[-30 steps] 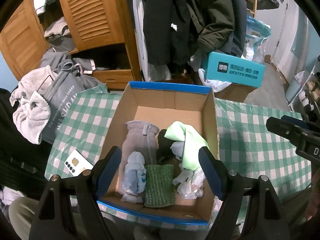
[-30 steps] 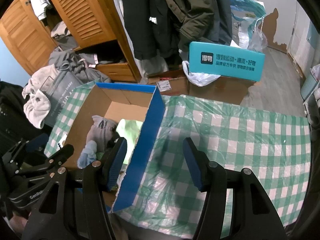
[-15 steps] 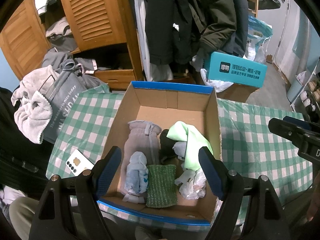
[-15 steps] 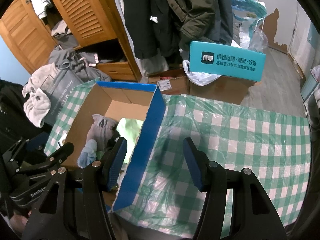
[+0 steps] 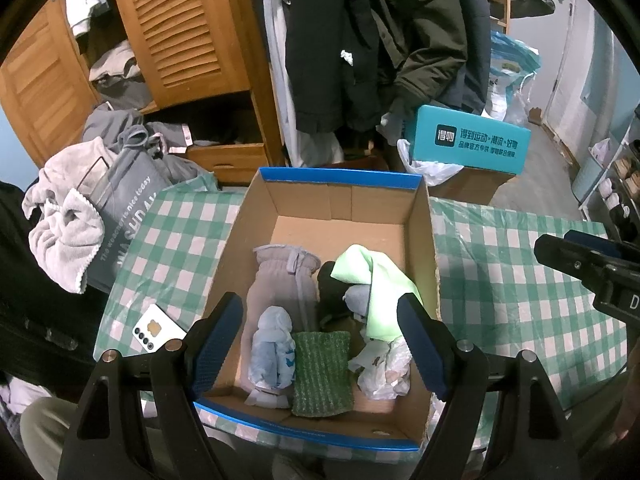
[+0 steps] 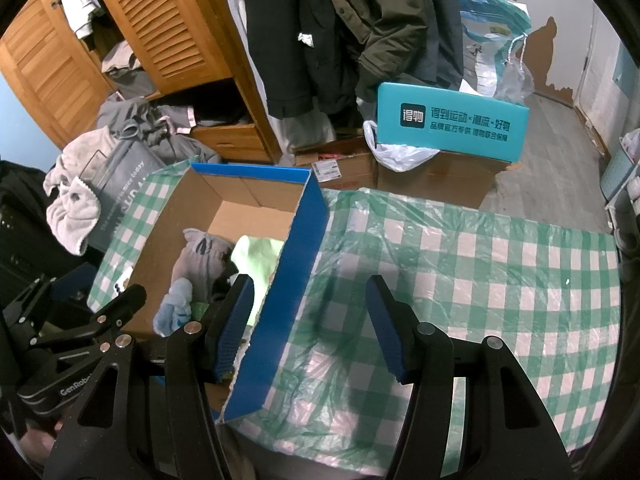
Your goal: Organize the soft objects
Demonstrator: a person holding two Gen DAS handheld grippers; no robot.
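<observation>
Blue-padded fingers apart, empty

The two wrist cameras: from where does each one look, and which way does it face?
Left wrist: above the cardboard box, facing down into it; open left gripper frames the socks; right gripper at right edge.
Right wrist: above the box's right wall, facing down at the checked tablecloth; open right gripper straddles the wall; left gripper at lower left.
Shared: box, tablecloth, teal box, wardrobe.
</observation>
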